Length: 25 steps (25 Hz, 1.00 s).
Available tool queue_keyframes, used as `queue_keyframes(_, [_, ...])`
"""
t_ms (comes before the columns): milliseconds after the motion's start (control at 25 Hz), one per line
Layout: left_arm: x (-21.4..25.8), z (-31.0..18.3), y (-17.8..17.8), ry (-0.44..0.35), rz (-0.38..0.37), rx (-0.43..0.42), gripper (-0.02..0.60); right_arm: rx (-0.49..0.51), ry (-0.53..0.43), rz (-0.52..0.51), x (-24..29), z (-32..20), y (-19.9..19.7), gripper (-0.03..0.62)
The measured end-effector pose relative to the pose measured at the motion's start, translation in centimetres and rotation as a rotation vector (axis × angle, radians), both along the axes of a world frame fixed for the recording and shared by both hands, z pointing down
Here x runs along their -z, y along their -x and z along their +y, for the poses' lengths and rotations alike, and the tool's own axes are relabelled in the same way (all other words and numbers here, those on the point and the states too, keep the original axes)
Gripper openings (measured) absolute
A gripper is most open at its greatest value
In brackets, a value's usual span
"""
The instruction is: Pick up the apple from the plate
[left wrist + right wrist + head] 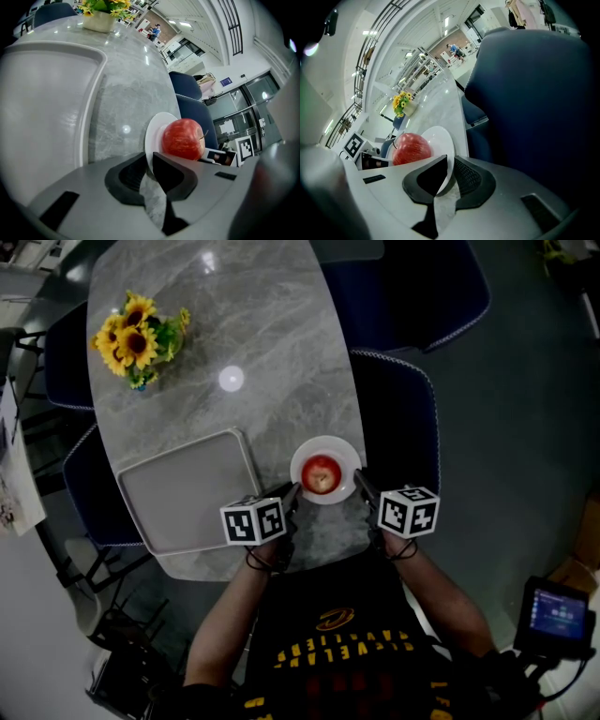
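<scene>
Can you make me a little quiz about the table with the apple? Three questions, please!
1. What lies on the plate?
A) a banana
B) an apple
C) a cup
2. True or false: the sunflowers stand on the tray.
3. Fill in the gap: the left gripper and the right gripper each have their jaws closed on the plate's ____.

Key:
1. B
2. False. They stand on the table, beyond the tray.
3. rim
</scene>
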<state>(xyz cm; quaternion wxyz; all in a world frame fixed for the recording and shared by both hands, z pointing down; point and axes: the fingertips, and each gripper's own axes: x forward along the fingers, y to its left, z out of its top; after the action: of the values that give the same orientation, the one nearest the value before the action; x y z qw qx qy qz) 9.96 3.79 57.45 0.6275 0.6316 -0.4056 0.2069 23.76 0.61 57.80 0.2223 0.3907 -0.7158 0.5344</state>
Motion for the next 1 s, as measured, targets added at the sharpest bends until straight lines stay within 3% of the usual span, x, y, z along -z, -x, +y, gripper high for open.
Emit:
queue_keyframes(720, [0.5,0.8,0.0,-0.005,0.011,0.073,0.037,-0.010,-0.070,0.019,0.6,-0.7,-0.5,0.048])
queue_keyframes(880, [1.2,0.9,0.2,-0.030,-0.010,0.069,0.037,-0.004,-0.108,0.036,1.4,-0.7,-0.6,0.048])
queue_keyframes(1000, [2.5,0.6,1.0,-0.093,-0.054,0.081,0.037,0.017,-0.172,0.069,2.7,-0.8,-0.8,0.048])
